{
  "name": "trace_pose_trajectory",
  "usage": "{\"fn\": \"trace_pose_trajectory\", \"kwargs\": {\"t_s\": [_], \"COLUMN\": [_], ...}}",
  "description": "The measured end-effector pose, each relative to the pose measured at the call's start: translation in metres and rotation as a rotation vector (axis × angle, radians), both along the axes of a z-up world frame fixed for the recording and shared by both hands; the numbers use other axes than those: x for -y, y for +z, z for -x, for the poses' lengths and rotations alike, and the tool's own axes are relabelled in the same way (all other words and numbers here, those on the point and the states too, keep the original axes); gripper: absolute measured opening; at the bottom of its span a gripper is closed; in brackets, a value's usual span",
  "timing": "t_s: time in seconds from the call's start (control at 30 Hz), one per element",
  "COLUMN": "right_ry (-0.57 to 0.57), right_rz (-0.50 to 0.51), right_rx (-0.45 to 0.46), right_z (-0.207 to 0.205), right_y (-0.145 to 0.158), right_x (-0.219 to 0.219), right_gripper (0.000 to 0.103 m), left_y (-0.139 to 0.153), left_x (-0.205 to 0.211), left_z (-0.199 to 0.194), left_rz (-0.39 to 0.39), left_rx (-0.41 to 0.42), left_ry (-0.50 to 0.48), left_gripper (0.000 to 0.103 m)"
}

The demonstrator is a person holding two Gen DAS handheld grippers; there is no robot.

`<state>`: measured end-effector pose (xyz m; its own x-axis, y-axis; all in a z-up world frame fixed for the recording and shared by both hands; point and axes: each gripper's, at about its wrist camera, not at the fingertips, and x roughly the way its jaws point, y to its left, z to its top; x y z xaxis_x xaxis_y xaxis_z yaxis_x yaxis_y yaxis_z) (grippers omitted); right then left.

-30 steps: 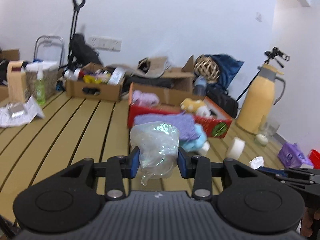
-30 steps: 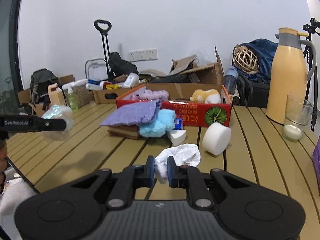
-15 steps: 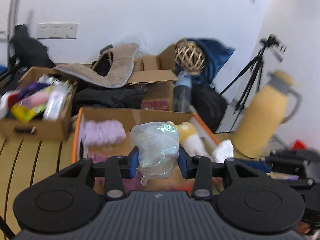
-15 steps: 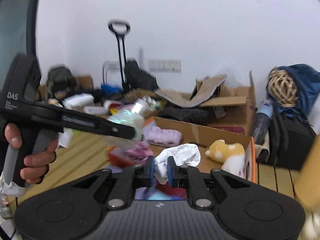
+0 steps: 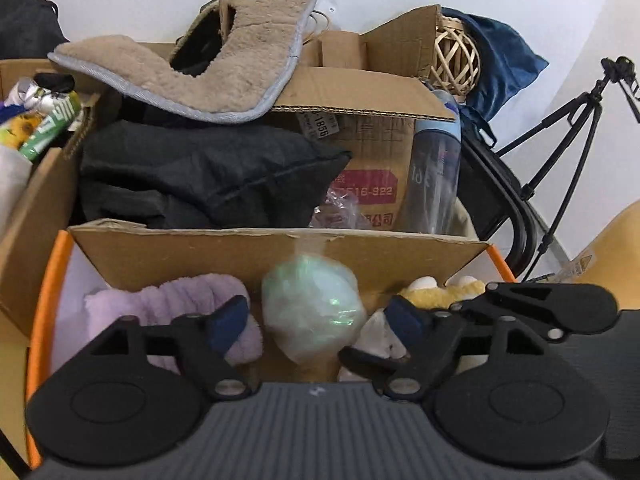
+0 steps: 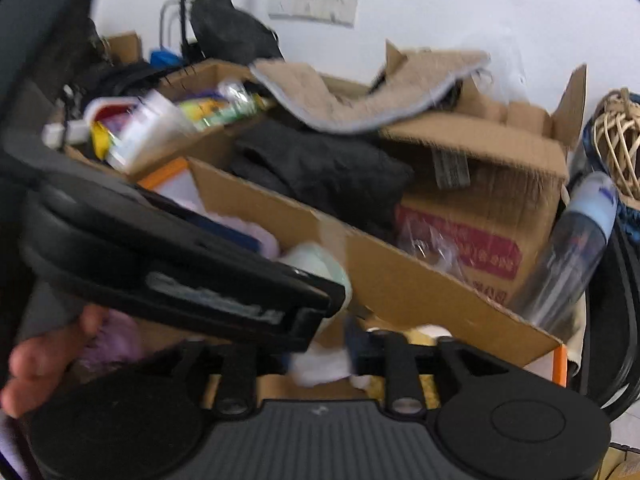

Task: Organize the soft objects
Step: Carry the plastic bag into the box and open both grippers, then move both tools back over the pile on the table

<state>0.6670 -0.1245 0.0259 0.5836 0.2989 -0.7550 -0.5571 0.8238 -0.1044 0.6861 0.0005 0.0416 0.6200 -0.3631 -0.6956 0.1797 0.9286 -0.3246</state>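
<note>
Cardboard box (image 5: 280,256) rim close ahead, L gripper (image 5: 314,322) fingers wide, plastic bundle (image 5: 314,312) loose between, R gripper (image 6: 320,356) fingers unclear.

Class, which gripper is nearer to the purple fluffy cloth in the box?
Left. One finger of the left gripper overlaps the purple fluffy cloth in view; the right gripper is beyond the plastic bundle, by the yellow plush toy.

Three cardboard boxes (image 5: 280,252), one water bottle (image 5: 434,176), one tripod (image 5: 568,128)
</note>
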Motion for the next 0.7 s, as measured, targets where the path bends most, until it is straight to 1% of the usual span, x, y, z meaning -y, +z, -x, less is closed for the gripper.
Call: {"fn": "trace_pose_trajectory", "kwargs": {"t_s": [0.03, 0.07, 0.13, 0.23, 0.27, 0.3, 0.4, 0.5, 0.57, 0.7], "right_ry": [-0.012, -0.01, -0.007, -0.021, -0.021, -0.022, -0.039, -0.048, -0.057, -0.074], "right_rz": [0.011, 0.011, 0.002, -0.017, -0.02, -0.022, -0.022, -0.018, -0.016, -0.023], "right_rx": [0.008, 0.011, 0.008, 0.026, 0.035, 0.048, 0.079, 0.1, 0.123, 0.168], "right_z": [0.0, 0.001, 0.005, 0.015, 0.018, 0.022, 0.044, 0.074, 0.103, 0.159], "right_y": [-0.004, -0.005, -0.003, 0.015, 0.023, 0.032, 0.064, 0.096, 0.118, 0.152], "right_x": [0.001, 0.003, 0.006, 0.015, 0.016, 0.019, 0.029, 0.043, 0.057, 0.084], "right_gripper": [0.042, 0.045, 0.045, 0.045, 0.047, 0.052, 0.055, 0.055, 0.055, 0.059], "left_y": [0.0, 0.002, 0.009, 0.027, 0.036, 0.046, 0.081, 0.123, 0.146, 0.18], "left_x": [0.0, 0.001, 0.001, 0.0, -0.002, -0.003, -0.01, -0.023, -0.036, -0.054], "left_z": [0.001, 0.003, 0.006, 0.02, 0.027, 0.035, 0.07, 0.12, 0.156, 0.226], "left_rz": [-0.002, -0.007, -0.016, -0.042, -0.047, -0.055, -0.084, -0.091, -0.082, -0.106], "left_rx": [0.001, 0.005, 0.011, 0.025, 0.033, 0.043, 0.105, 0.185, 0.231, 0.308], "left_ry": [-0.004, -0.003, 0.001, -0.003, -0.011, -0.018, -0.025, -0.037, -0.031, -0.004], "left_gripper": [0.082, 0.082, 0.082, 0.082, 0.082, 0.082, 0.082, 0.083, 0.084, 0.086]}}
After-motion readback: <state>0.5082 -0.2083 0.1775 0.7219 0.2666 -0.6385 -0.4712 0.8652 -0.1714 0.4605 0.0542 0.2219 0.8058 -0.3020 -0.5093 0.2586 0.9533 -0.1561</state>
